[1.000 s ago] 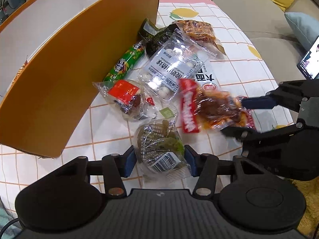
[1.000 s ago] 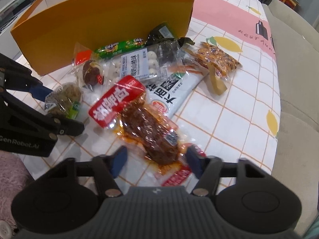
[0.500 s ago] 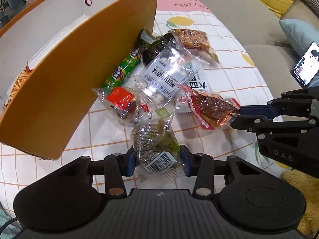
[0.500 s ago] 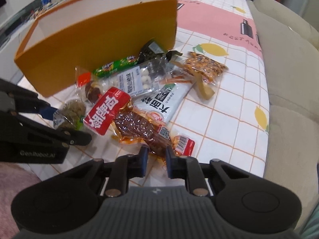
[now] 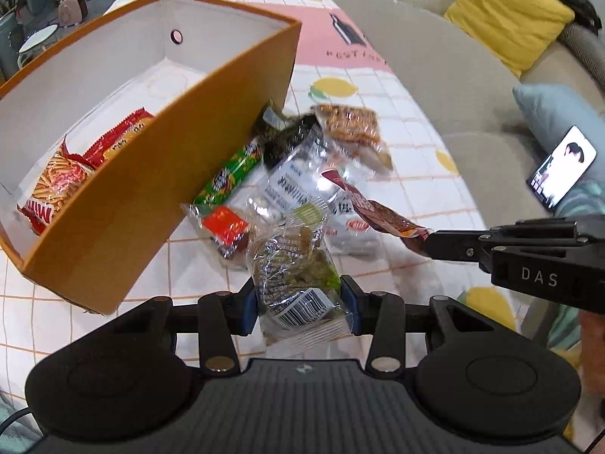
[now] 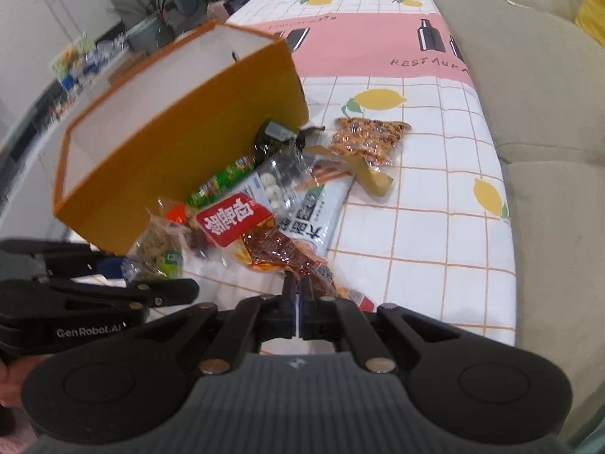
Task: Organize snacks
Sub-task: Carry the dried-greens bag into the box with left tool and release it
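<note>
The job looks early on: the orange box [image 5: 151, 174] holds only a couple of red-wrapped snacks [image 5: 64, 178] at its near end, while most packets lie loose on the checked tablecloth [image 5: 427, 189] beside its outer wall. Two packets are in hand. The left gripper [image 5: 298, 304] is clamped on a clear packet of greenish snacks [image 5: 295, 265], and the right gripper [image 6: 298, 295] is pinched tight on the tail of a red packet of dark meat [image 6: 264, 238]. Both hang just above the pile, at about 4 o'clock from the box. Left on the cloth are a green sausage stick [image 5: 230, 178], a clear bag of white balls [image 5: 291, 185], a dark seaweed pack [image 5: 280, 132] and an orange nut bag [image 5: 351, 125] at 12 o'clock of the pile. Only the left view shows the box's contents; the right view sees just bare white inner wall, but shows the pinch on the red packet.
</note>
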The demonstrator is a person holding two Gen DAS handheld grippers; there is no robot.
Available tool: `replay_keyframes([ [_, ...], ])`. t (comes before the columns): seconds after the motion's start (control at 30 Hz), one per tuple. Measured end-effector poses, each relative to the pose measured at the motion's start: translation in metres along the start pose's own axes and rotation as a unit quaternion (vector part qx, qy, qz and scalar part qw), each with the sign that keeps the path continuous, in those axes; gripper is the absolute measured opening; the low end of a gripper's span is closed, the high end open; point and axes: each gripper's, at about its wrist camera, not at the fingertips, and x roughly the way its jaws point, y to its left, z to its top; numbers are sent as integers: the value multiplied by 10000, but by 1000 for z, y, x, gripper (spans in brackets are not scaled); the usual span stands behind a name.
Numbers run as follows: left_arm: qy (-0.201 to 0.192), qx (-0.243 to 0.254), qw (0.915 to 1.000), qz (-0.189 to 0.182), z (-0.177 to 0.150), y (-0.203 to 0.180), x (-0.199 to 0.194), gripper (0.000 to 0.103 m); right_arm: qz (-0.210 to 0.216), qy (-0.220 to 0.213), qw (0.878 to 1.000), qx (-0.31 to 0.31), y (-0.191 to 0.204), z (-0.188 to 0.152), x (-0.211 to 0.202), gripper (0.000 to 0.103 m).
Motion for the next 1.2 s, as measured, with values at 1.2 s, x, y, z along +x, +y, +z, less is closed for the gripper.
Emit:
replay_keyframes([
  [1.2, -1300, -659, 9884, 434, 101, 80, -82, 48, 771, -1177, 9884, -570, 96, 147, -15, 0],
])
